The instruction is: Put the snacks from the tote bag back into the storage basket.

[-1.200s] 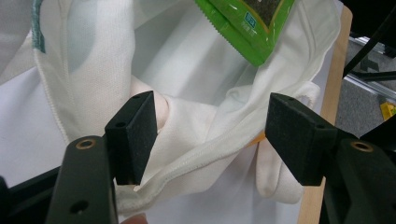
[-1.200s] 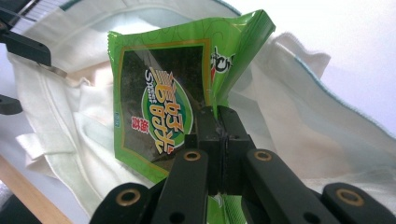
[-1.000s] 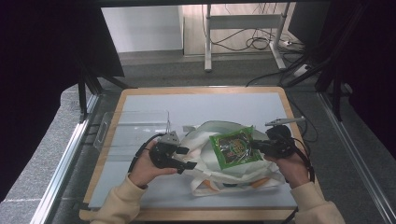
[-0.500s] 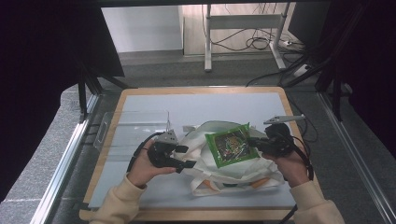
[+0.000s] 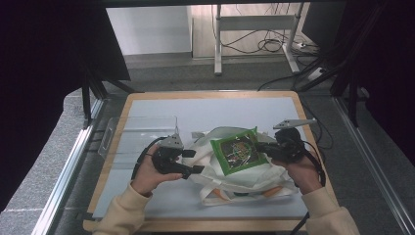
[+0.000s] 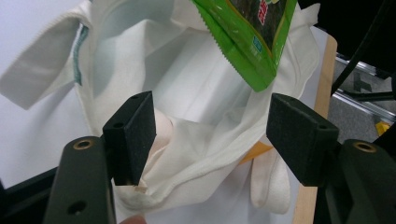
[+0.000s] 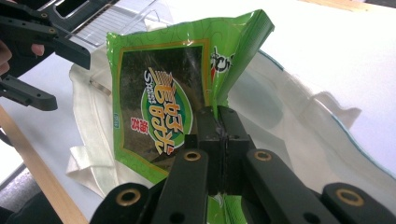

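A white cloth tote bag lies on the table's middle, its mouth toward my left hand. My right gripper is shut on the edge of a green snack packet and holds it just over the bag. In the right gripper view the jaws pinch the packet at its right side, with the bag beneath. My left gripper is at the bag's left side. Its jaws stand wide open, with the bag's rim loose between them and the packet's corner above.
A clear plastic tray sits on the white table top at the left, beyond my left hand. Something orange peeks from under the bag. The table's wooden edge runs close behind my right hand.
The green packet sits slightly further left over the bag's mouth. Both hands have hardly moved, and neither gripper's jaws have changed.
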Demonstrator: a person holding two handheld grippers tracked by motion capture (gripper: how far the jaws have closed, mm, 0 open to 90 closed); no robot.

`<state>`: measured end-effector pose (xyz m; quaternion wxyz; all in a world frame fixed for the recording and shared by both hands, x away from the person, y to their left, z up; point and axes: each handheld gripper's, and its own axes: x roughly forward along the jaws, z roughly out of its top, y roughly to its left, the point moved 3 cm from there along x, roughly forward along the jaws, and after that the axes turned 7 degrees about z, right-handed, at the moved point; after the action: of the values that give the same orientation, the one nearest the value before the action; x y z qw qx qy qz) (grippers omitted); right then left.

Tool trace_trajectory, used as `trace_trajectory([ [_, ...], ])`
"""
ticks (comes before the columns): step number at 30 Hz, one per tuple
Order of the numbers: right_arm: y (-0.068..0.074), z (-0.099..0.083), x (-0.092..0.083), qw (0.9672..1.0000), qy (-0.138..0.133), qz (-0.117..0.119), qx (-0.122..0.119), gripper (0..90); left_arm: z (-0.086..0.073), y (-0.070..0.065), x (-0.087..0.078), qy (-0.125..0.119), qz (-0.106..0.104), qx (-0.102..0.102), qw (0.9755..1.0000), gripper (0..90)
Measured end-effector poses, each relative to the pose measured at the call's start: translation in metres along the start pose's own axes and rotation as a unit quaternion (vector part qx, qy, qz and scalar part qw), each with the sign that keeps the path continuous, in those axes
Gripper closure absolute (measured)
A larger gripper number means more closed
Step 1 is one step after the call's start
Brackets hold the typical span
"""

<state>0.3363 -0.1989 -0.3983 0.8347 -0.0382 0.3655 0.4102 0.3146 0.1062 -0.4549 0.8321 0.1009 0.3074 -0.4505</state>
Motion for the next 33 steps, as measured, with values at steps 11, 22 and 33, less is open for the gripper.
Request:
trace_trajectory([
  [11,-0.002,0.002,0.007,0.9993,0.005,0.026,-0.025,88.9,0.036,0.011,-0.004,-0.018,0.003,-0.004,0.9998,32.2],
  [22,0.003,0.006,0.005,0.9983,0.003,0.03,-0.051,88.9,0.069,0.014,0.014,0.005,-0.021,0.021,0.9995,32.8],
  [33,0.007,0.008,0.006,0.9967,0.001,0.033,-0.074,88.8,0.072,0.011,0.026,0.034,-0.038,0.043,0.9978,39.2],
])
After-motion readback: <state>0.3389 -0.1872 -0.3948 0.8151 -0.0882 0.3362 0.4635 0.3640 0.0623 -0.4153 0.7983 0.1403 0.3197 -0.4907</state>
